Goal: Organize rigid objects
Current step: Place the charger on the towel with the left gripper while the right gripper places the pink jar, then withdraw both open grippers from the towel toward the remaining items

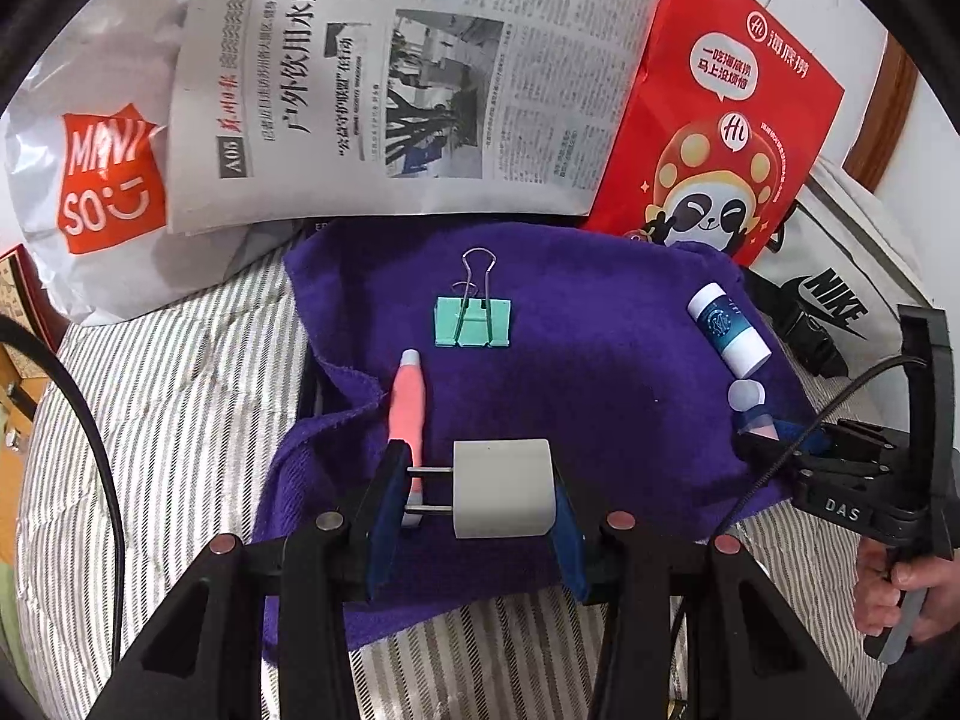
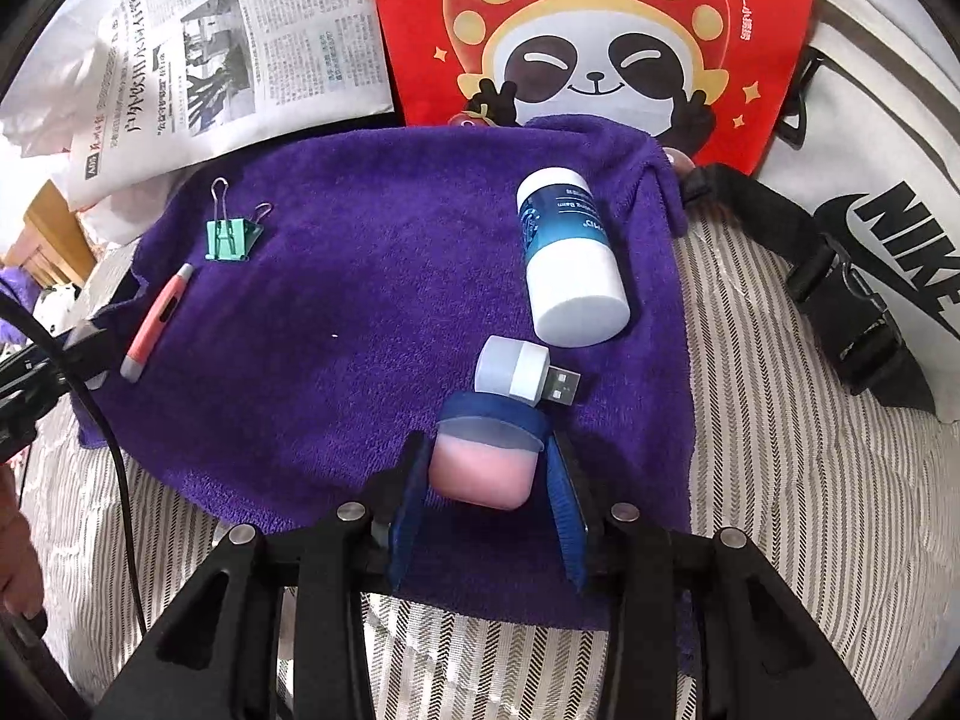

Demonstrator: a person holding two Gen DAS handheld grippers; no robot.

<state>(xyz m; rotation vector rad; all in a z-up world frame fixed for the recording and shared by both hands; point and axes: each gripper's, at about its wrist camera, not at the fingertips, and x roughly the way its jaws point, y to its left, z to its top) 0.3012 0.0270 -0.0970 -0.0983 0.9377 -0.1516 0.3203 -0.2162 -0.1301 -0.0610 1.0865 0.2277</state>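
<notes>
My left gripper point(image 1: 474, 492) is shut on a white plug charger point(image 1: 501, 489), its prongs pointing left, just above the purple towel point(image 1: 600, 396). A pink pen point(image 1: 408, 402) lies under the left finger, and a green binder clip point(image 1: 474, 321) lies beyond. My right gripper point(image 2: 486, 468) is shut on a small pink case with a frosted lid point(image 2: 483, 462) over the towel point(image 2: 360, 330). A small white USB light point(image 2: 522, 375) and a blue-and-white tube point(image 2: 567, 255) lie just ahead of it. The pen point(image 2: 159, 321) and clip point(image 2: 231, 237) show at the left.
The towel lies on a striped bed cover point(image 1: 180, 420). Behind it lie a newspaper point(image 1: 408, 78), a red panda gift bag point(image 1: 720, 120), a white Miniso bag point(image 1: 102, 180) and a white Nike bag point(image 2: 888, 228) with black straps. A black cable point(image 1: 90, 432) hangs at the left.
</notes>
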